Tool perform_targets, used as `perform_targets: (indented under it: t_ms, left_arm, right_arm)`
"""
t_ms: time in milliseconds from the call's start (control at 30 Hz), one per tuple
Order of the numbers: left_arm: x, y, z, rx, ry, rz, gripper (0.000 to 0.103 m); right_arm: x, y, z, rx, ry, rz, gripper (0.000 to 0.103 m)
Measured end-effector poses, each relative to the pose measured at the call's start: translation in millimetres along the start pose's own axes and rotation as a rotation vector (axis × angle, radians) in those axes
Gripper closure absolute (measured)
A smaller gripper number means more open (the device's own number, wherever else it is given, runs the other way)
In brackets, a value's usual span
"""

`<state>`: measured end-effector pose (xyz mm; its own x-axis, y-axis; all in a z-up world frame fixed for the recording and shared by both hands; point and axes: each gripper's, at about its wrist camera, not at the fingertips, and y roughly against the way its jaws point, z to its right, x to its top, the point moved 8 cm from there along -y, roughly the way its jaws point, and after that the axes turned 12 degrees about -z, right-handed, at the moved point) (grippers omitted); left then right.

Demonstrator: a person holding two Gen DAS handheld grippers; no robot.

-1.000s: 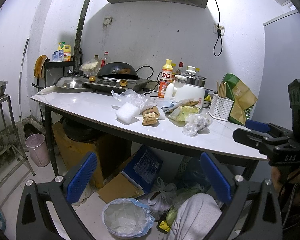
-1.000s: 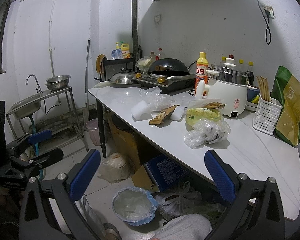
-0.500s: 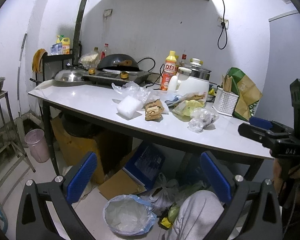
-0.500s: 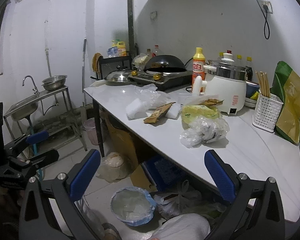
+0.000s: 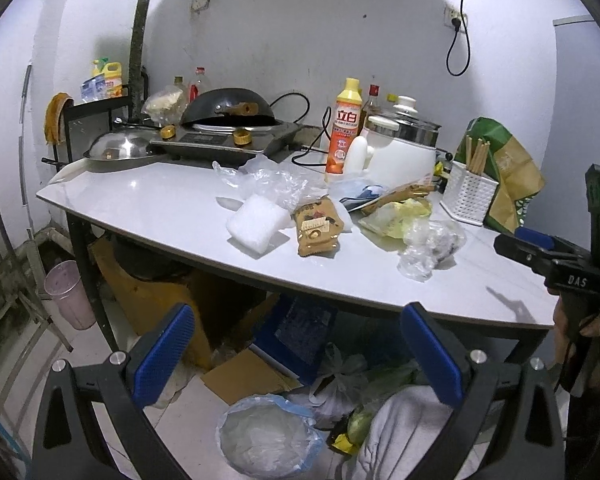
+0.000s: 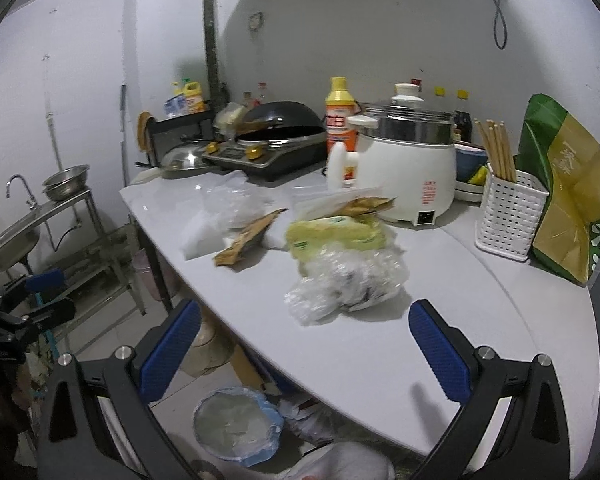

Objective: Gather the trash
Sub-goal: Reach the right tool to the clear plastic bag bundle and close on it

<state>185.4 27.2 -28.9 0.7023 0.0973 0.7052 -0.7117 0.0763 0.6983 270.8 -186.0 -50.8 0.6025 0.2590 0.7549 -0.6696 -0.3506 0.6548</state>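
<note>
Trash lies in the middle of the white table (image 5: 148,204): a crumpled clear plastic bag (image 6: 346,280), a yellow-green wrapper (image 6: 336,236), a brown snack packet (image 5: 318,230), a white foam block (image 5: 256,224) and more clear plastic (image 5: 268,184). A bin lined with a blue-white bag (image 5: 266,436) stands on the floor under the table edge; it also shows in the right wrist view (image 6: 236,426). My left gripper (image 5: 300,354) is open and empty, low before the table. My right gripper (image 6: 306,346) is open and empty, just short of the crumpled bag.
On the table stand a rice cooker (image 6: 408,164), an orange bottle (image 5: 346,124), a stove with a wok (image 5: 228,120), a chopstick basket (image 6: 508,216) and a green-brown bag (image 6: 568,200). Boxes and bags sit under the table (image 5: 296,332). A sink (image 6: 16,236) stands left.
Both grippers have moved closer to the table. The right one has risen and come near the crumpled plastic bag. Both stay open and empty.
</note>
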Motion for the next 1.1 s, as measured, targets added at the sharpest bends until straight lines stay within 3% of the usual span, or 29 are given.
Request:
perform_targets:
  t_ms: [267,633,1100]
  left_arm:
    - [41,-29,-6,0.021,-0.037,-0.033,0.0]
    - [99,-79,-20,0.044,-0.098,-0.061,0.0]
    - [157,-158,-23,0.059,-0.221,-0.102,0.001]
  right_arm:
    - [19,-44,33,-0.01,-0.062,-0.051,0.0]
    - [32,-97,50,-0.004,-0.081,-0.125,0.0]
    - [26,-122,50,0.037,-0.099,-0.179,0.004]
